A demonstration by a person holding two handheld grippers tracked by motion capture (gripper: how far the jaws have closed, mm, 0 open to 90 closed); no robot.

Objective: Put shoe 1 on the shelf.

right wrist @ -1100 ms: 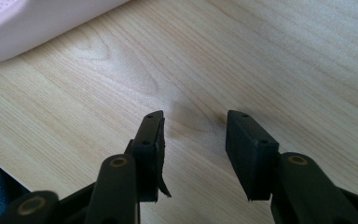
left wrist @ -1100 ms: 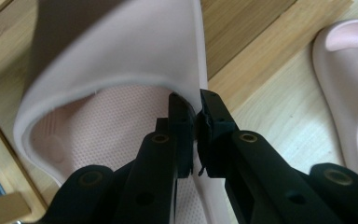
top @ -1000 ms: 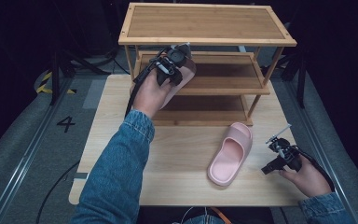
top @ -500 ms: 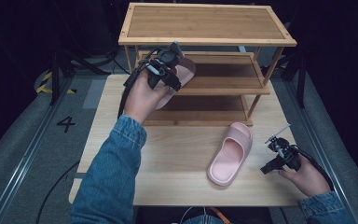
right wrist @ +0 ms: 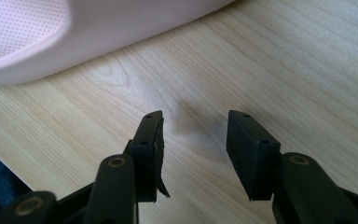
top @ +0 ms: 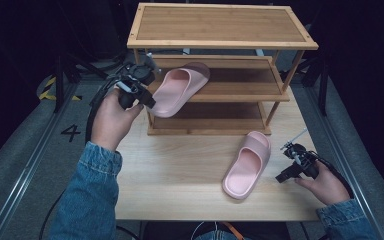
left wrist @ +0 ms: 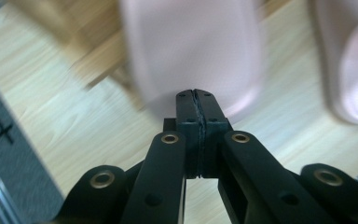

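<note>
1. Left gripper (left wrist: 196,100): jaws have just been closing and now stand pressed together, with nothing between them. It hangs at the left end of the rack (top: 220,25), level with the middle shelf.
2. Shelf slipper (top: 180,90): pink, lying on the middle shelf at a slant. The toe is in toward the right and the heel overhangs the shelf's left front corner. The heel sits just beyond the left gripper's tips. The left gripper view is blurred, so I cannot tell whether they touch.
3. Table slipper (top: 247,165): pink, sole down on the table (top: 170,170), in front of the rack's right leg. Its long axis runs from the heel at near left to the toe at far right, toward the rack.
4. Right gripper (top: 281,178): low over the table, just to the right of the table slipper's heel half. Its jaws are spread, with bare wood between them. In the right gripper view the slipper's side wall lies ahead and to the left of the tips, near but apart.
5. Judgement: the right hand is far nearer the table slipper than the left. The coming grasp turns on a short reach leftward to the slipper's side wall, which runs along its long axis.
</note>
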